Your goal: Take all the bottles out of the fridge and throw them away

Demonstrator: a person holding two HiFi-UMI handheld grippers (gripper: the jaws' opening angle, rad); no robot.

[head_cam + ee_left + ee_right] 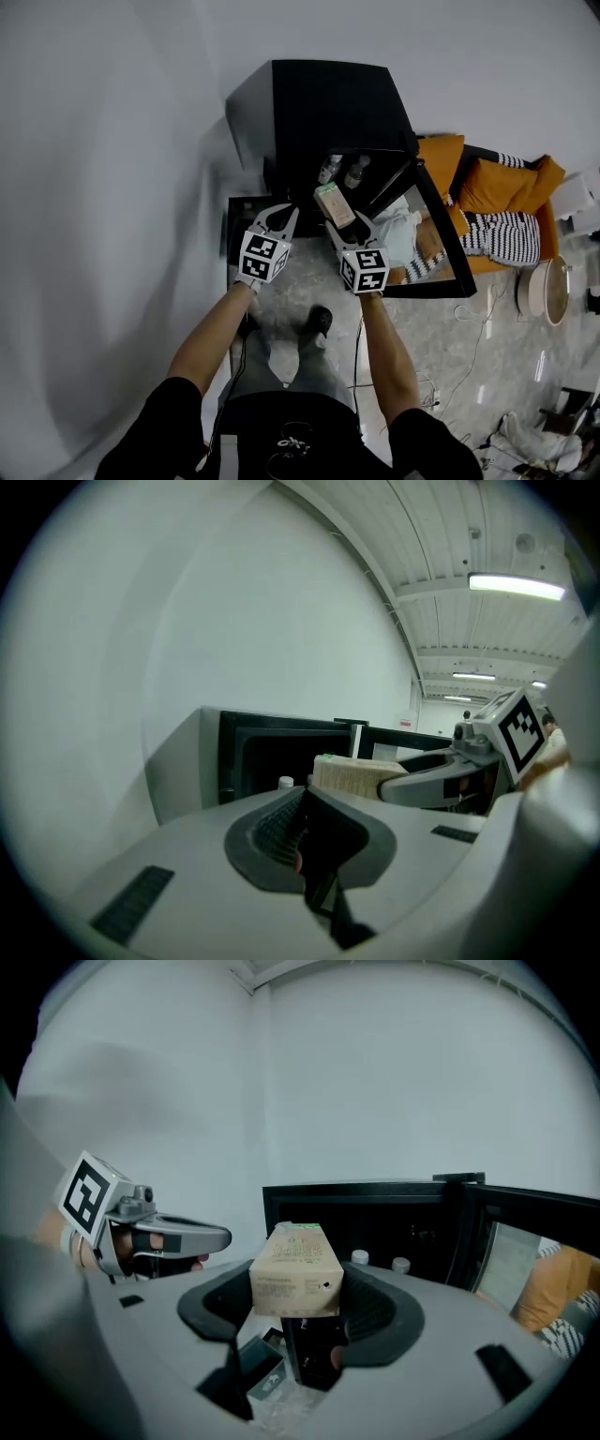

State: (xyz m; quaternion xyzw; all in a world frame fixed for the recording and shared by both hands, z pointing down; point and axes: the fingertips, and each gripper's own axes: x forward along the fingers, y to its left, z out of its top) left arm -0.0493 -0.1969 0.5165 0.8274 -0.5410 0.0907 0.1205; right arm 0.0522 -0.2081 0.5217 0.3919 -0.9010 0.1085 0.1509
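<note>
Bottles [341, 171], two of them, stand inside the black fridge [319, 103]. There is one fridge. It is the biggest thing here, and it sits straight ahead of both sets of jaws. Its one door [427, 244] is swung open, off to the right of the right jaws.

The right gripper [343, 225] is squeezing a tan carton [335, 204]. The jaws grip it on both sides at its near end. There is only one carton. Its long side runs the same way as the jaws and points out at the fridge.

The left gripper [281, 214] has its jaws pressed together with nothing in them. It hangs just beside the right one, to the left of the carton.

The two bottles are the smallest things. In the right gripper view their white caps [360, 1257] peek out past the carton, ahead of the jaws and a little to the right. They stand up straight, side by side. None has come out of the fridge yet.

The right jaws are closer to the bottles, but they are full. I think the carton has to go somewhere first, or the free left jaws must open and reach in.
</note>
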